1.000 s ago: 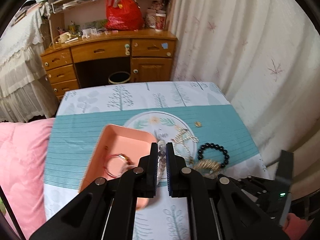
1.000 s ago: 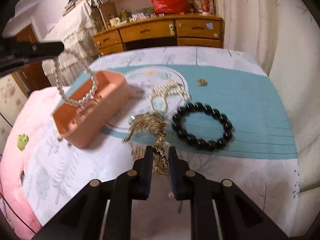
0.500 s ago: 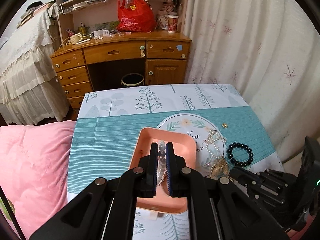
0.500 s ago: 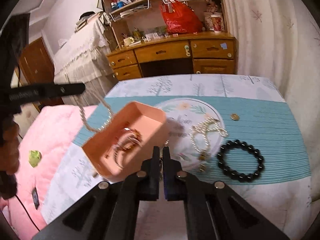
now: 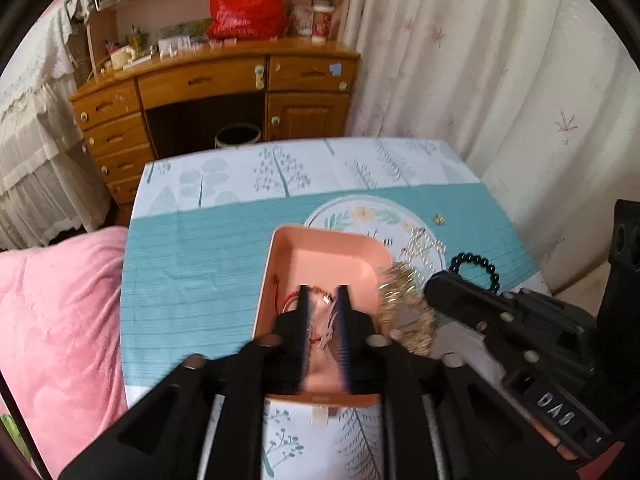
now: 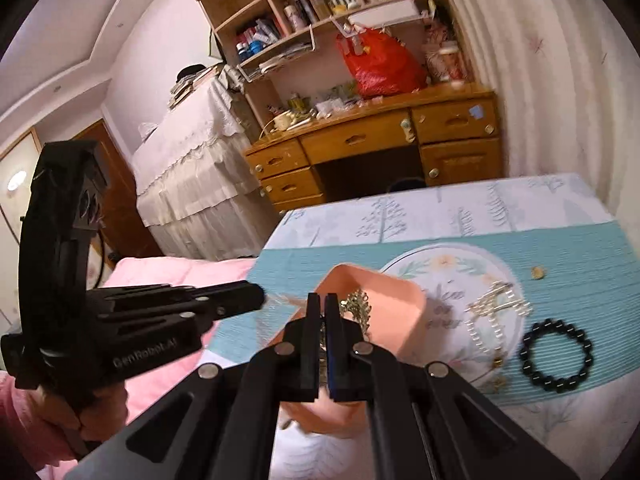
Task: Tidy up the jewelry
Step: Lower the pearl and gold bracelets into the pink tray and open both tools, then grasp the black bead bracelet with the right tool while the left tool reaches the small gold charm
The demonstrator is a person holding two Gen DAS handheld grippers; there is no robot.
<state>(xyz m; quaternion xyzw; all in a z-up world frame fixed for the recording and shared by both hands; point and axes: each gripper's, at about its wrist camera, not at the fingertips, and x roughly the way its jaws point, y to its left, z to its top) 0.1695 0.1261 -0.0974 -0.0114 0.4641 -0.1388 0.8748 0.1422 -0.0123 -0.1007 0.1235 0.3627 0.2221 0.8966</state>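
Left gripper (image 5: 323, 300) tilts down over the pink tray (image 5: 326, 256), jaws opening — right gripper (image 6: 323, 308) clamps a gold chain (image 5: 404, 304) at the tray's right rim.

Peach-pink rectangular plastic tray (image 5: 320, 252); glossy black round-bead bracelet (image 6: 556, 355) at its 3 o'clock; teal ribbed tablecloth (image 5: 192, 260), white border, tree print; shiny red plastic bag (image 5: 244, 8) at 12 o'clock.
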